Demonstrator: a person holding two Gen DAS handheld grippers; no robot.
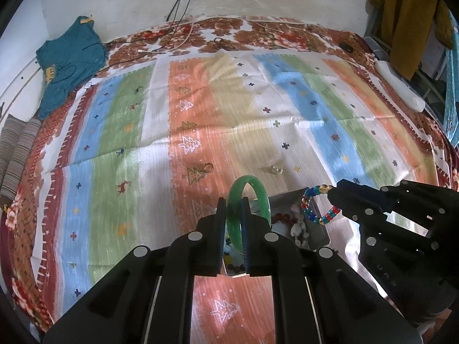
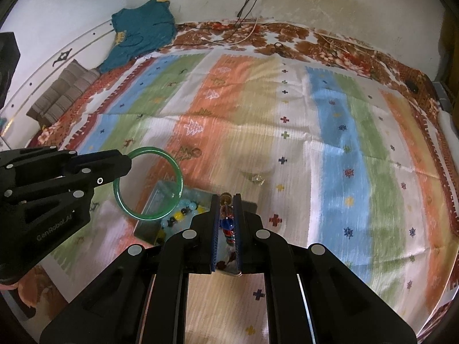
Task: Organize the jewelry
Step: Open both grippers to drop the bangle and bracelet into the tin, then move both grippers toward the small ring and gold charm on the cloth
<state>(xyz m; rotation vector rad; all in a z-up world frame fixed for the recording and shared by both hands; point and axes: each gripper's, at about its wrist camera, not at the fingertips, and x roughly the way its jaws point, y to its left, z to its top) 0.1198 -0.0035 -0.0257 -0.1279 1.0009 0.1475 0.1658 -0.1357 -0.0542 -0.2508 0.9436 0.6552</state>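
- Green bangle (image 1: 248,200) stands edge-on, clenched between the jaws of the left gripper (image 1: 233,209), lifted over the metal tray (image 2: 160,197).
- Right gripper (image 2: 226,209) has its jaws pinched on a multicoloured bead bracelet (image 1: 317,205), hanging above the same tray.
- Loose beads (image 2: 183,213) lie inside the tray on the striped cloth (image 1: 287,120) covering the bed.
- A small clear ring (image 2: 257,178) rests on the cloth just beyond.

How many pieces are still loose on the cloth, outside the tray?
2. A ring lies on the orange stripe, and a small clear-stoned piece sits to its right, both beyond the tray. The grippers may hide others.
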